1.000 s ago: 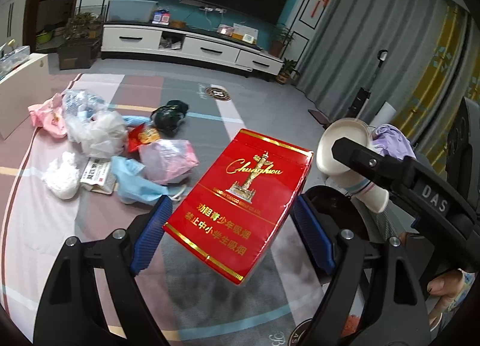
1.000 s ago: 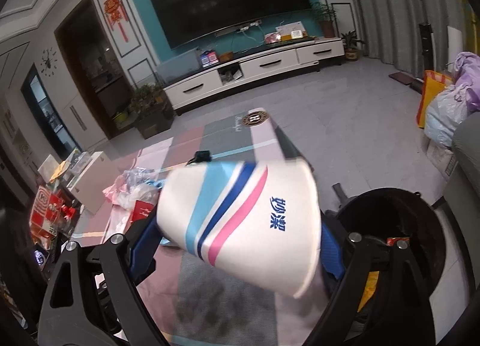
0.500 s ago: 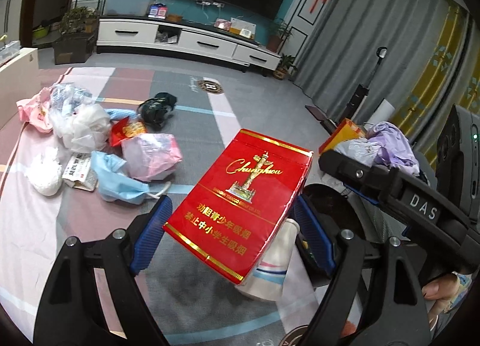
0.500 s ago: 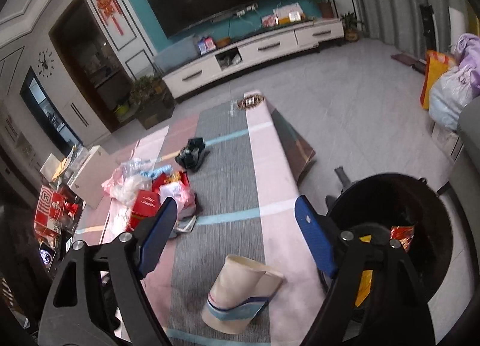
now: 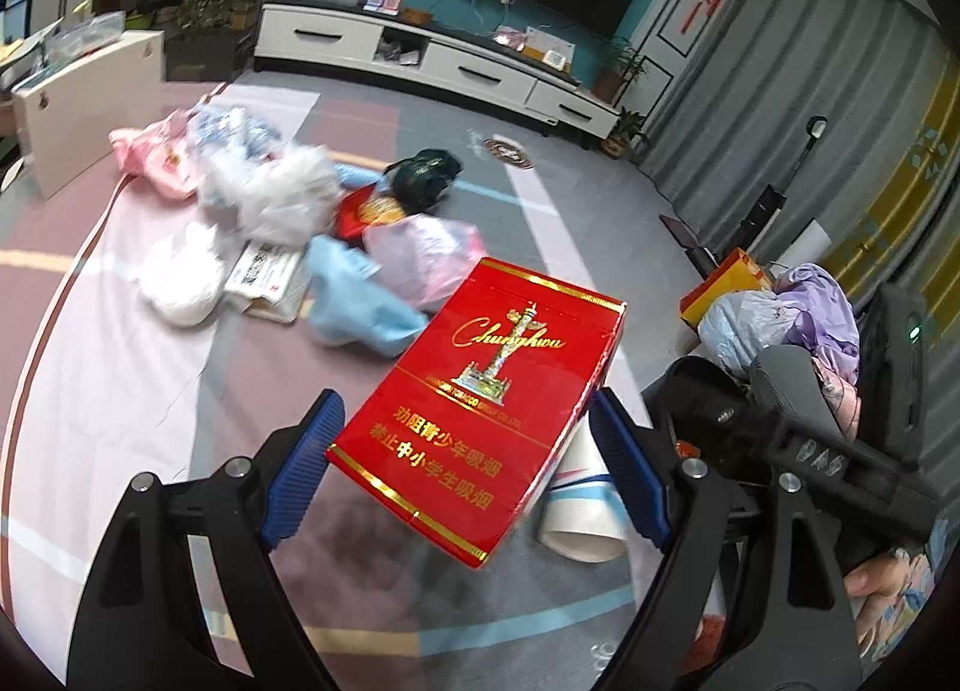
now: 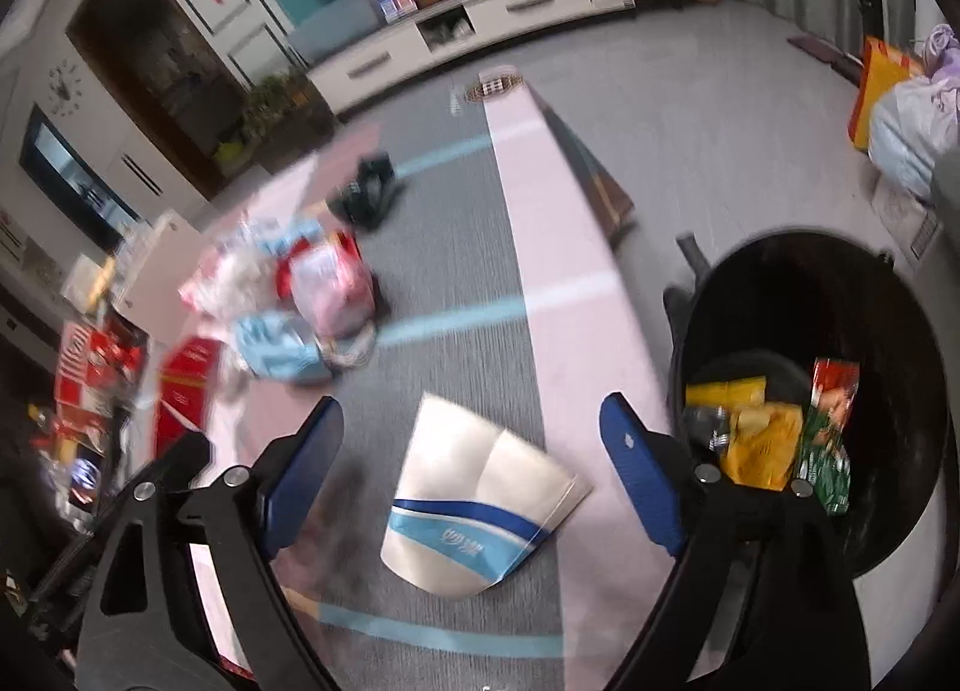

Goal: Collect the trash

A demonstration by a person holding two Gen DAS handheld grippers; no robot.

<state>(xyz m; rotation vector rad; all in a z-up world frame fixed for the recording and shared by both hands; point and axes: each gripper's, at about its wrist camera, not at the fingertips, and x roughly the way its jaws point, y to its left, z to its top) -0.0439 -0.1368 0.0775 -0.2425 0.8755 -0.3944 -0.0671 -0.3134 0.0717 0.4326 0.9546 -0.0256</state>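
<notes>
The red carton (image 5: 480, 421) looks like glossy card with gold foil print. Beside it, the cup (image 6: 480, 505) is matt paper, creased flat, lying on a woven cloth surface (image 6: 456, 247). Beyond the carton, thin crinkled plastic bags (image 5: 420, 253) lie piled; the jaws carry ribbed blue pads (image 5: 303, 466).

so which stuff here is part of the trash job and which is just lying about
Job:
- red cigarette carton, in left gripper
- paper cup, on the cloth below open right gripper
- black bin
- pile of bags

Lying about:
- TV cabinet
- potted plant
- curtain
</notes>
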